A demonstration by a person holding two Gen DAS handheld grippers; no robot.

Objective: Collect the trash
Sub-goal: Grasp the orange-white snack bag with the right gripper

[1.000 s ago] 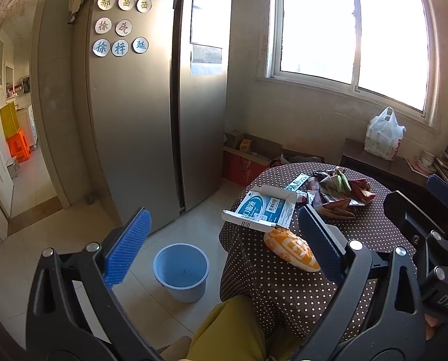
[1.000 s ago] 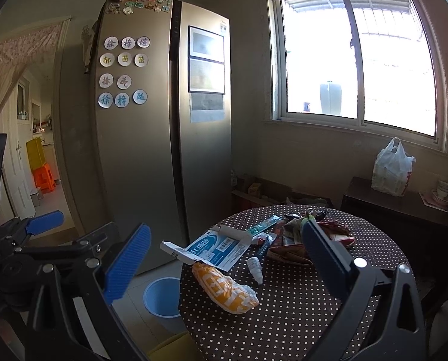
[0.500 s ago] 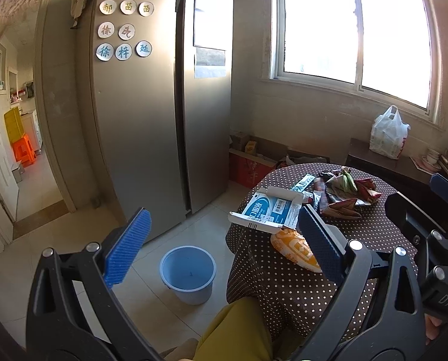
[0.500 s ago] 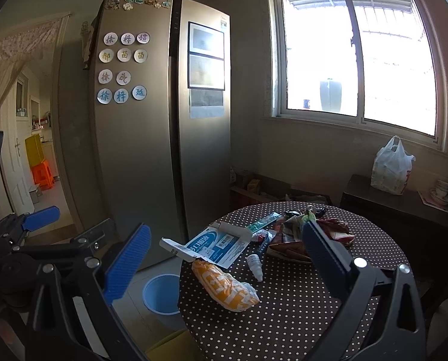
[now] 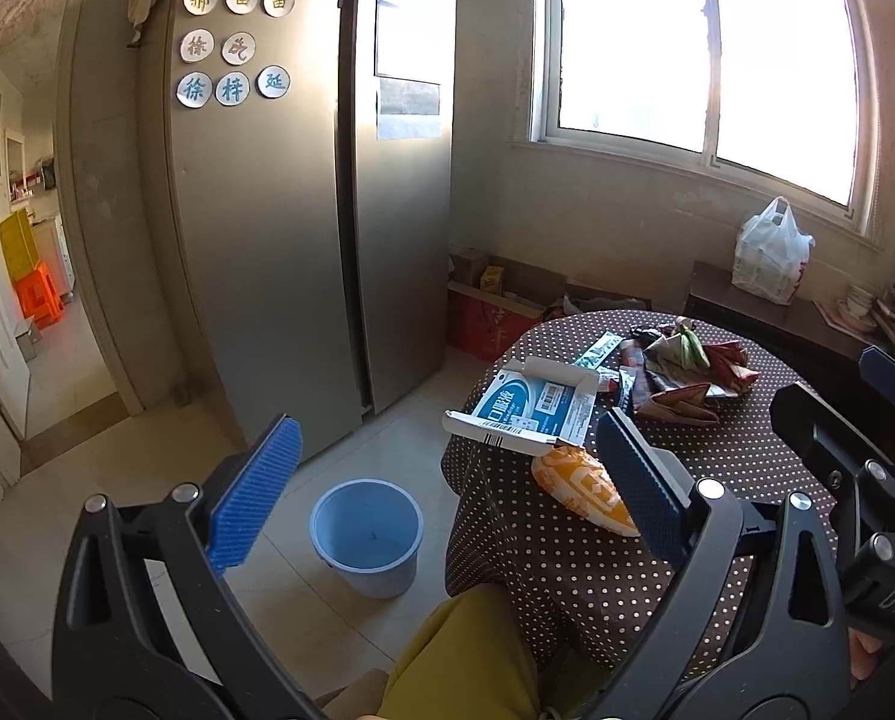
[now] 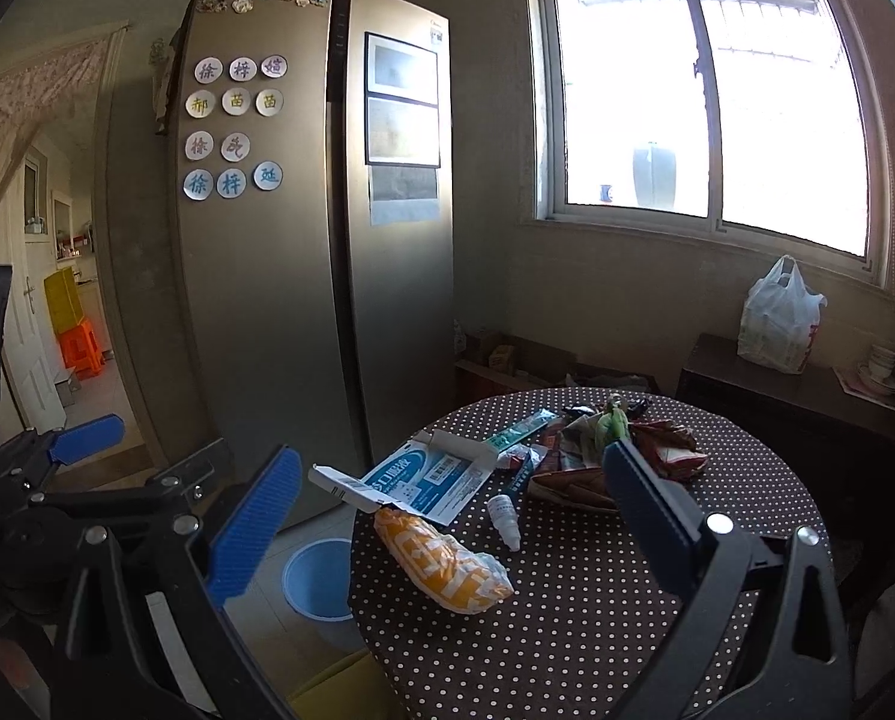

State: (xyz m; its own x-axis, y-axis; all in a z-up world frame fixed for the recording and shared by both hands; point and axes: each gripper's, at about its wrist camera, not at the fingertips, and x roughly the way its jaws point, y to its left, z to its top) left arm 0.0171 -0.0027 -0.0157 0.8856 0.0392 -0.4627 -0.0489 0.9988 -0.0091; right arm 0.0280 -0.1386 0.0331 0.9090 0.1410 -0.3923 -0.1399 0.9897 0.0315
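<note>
both grippers' jaws gape, orange wrapper [image 6: 441,564] lying beyond them.

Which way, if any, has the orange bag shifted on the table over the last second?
No. The orange bag lies where it did, one end against the flattened box, near the edge of the table.

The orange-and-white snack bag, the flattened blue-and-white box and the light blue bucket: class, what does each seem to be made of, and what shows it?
Orange-and-white snack bag: probably thin plastic film, glossy, crinkled with a clear end.
Flattened blue-and-white box: printed cardboard, matte; stiff folded flaps hold their shape.
Light blue bucket: likely moulded plastic, smooth, even colour, rolled rim.
</note>
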